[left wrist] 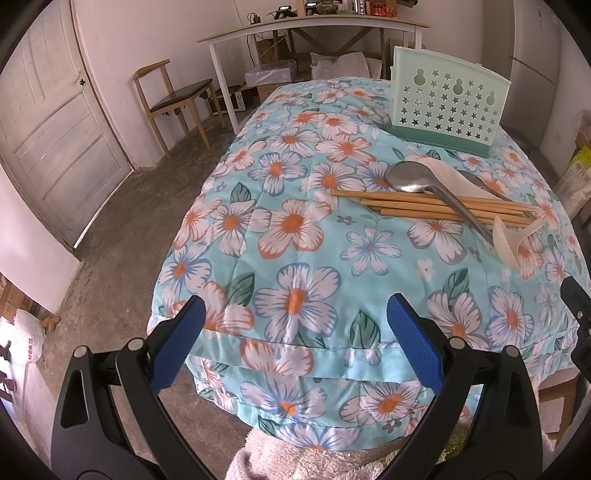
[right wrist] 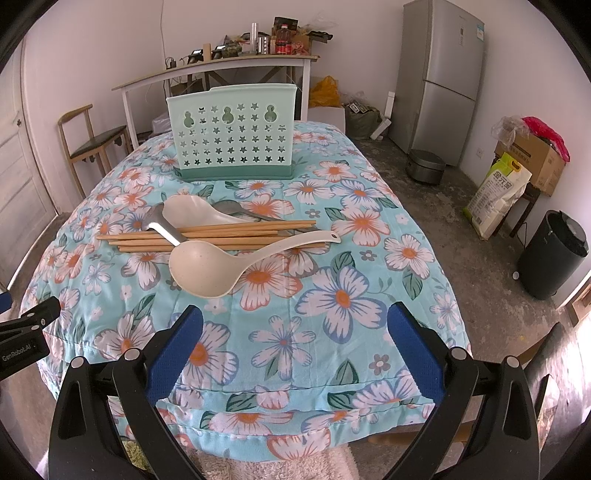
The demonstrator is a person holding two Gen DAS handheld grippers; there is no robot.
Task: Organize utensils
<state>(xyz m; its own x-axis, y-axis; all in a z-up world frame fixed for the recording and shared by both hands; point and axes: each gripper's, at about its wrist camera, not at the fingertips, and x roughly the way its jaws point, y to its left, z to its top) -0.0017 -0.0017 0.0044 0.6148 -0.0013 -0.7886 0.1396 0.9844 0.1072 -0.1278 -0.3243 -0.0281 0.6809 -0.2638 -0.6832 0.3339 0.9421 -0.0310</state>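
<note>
A pale green utensil holder [right wrist: 232, 144] [left wrist: 447, 107] with star cut-outs stands upright at the far end of the floral-covered table [right wrist: 332, 332]. In front of it lies a heap: several wooden chopsticks [right wrist: 221, 238] [left wrist: 424, 206], a metal spoon [left wrist: 410, 177] [right wrist: 162, 227], a cream ladle [right wrist: 207, 269] [left wrist: 511, 240] and a white spoon [right wrist: 192, 212]. My left gripper [left wrist: 295, 332] is open and empty above the table's near left edge. My right gripper [right wrist: 295, 336] hangs open and empty over the near edge, short of the ladle.
A wooden chair [left wrist: 173, 99] and a white side table [left wrist: 314, 26] stand behind the floral table. A fridge [right wrist: 443, 74], a black bin [right wrist: 554, 254], a rice cooker [right wrist: 424, 166] and boxes [right wrist: 532, 162] line the right side. A door [left wrist: 48, 129] is on the left.
</note>
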